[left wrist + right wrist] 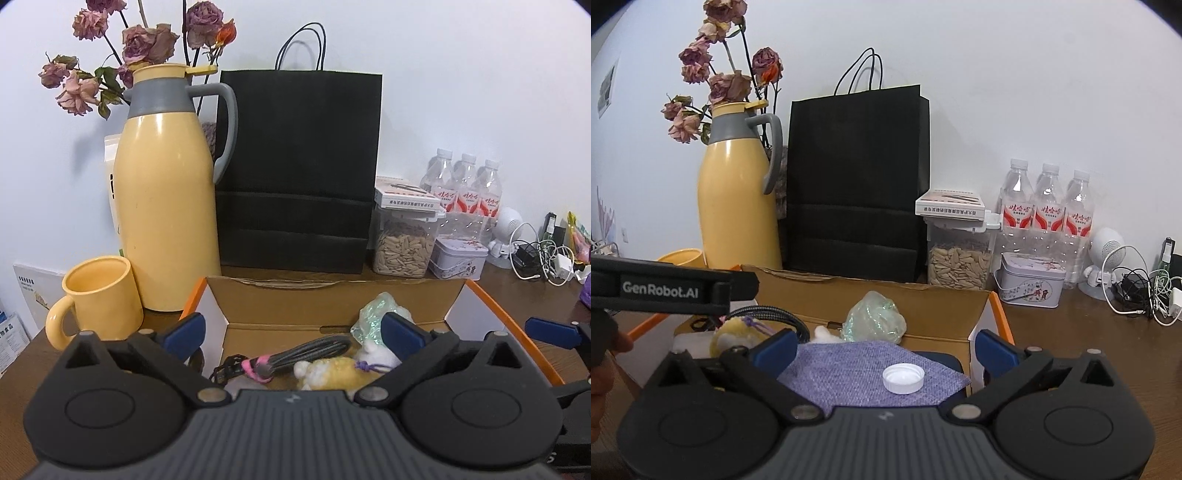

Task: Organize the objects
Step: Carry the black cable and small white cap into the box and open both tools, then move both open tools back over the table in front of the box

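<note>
Hovering wide-jawed and empty: left gripper (291, 332), right gripper (886, 350) over orange-edged cardboard box (332, 295) holding white plastic cap (903, 377), purple woven pouch (849, 369); sorting looks nearly done.

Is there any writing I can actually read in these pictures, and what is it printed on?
"GenRobot.AI": white letters on the black left gripper, seen from the right wrist camera.
Red labels on the three water bottles: Chinese characters, too blurred to read.
Flat white box on the seed jar: a line of print, upside down and too small to read.
Grey tin: pictures only, no readable words.
</note>
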### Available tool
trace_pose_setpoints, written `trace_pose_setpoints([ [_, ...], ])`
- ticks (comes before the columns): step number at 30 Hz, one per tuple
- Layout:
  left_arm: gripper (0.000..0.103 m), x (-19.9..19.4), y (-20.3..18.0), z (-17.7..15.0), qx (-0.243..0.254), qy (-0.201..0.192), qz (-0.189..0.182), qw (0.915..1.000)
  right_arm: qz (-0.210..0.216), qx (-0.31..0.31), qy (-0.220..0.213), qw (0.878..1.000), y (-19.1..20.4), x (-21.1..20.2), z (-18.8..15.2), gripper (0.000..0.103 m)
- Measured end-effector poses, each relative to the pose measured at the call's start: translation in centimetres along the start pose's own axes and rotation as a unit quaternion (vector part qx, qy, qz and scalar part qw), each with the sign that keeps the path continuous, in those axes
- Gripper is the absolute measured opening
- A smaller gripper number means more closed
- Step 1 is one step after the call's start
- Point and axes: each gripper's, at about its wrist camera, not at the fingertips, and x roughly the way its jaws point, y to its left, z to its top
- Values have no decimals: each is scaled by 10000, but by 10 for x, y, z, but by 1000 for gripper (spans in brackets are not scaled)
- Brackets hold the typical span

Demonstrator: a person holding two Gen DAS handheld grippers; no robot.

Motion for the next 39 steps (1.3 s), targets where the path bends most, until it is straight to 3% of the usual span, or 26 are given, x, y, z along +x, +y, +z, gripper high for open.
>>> trace_pose_setpoints([
  [12, 103, -39, 9, -8, -66, -333, -75, 9994, -82, -157, -101, 9998, 3, -25, -10, 103],
  [20, 103, -79, 7, -35, 111, -674, -166, 9975, -181, -209, -374, 9989, 6, -65, -30, 103],
  [26, 103, -101, 14, -61, 186, -571, -220, 9980, -164, -164, -386, 9990, 10, -90, -48, 103],
  [32, 103, -104, 26, -89, 263, -127, -143, 9995, -140, -165, -276, 9994, 19, -105, -67, 103],
  [39, 103, -103, 49, -99, -32, 136, 6, 9999, -54, -294, 12, 9996, 35, -108, -82, 103],
])
